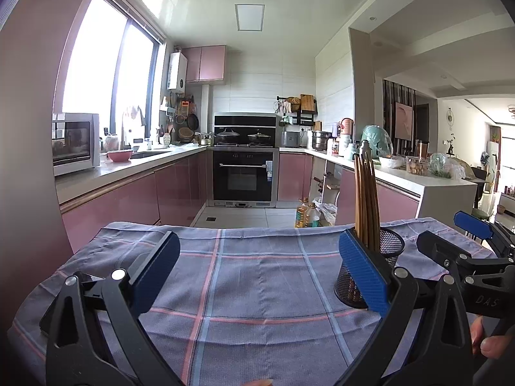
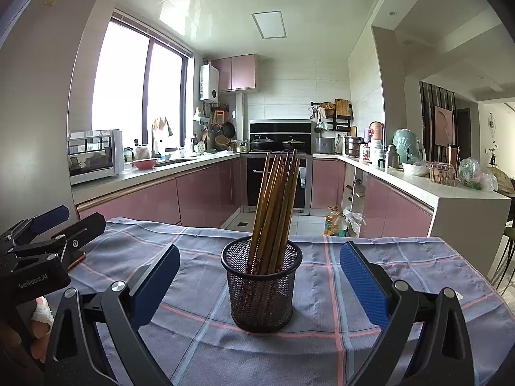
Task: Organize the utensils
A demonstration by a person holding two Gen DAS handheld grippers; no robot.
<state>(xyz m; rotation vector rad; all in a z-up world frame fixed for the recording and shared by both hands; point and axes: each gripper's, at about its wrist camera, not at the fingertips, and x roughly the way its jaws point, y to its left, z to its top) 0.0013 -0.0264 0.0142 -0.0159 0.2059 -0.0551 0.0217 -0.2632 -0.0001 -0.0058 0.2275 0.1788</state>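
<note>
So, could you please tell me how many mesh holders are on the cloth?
1: the black mesh holder stands upright on the checked cloth, filled with chopsticks.

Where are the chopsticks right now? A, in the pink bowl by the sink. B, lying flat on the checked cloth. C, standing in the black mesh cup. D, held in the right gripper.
C: the chopsticks stand bunched in the black mesh cup on the checked cloth, while the right gripper is open around the cup and holds nothing.
</note>
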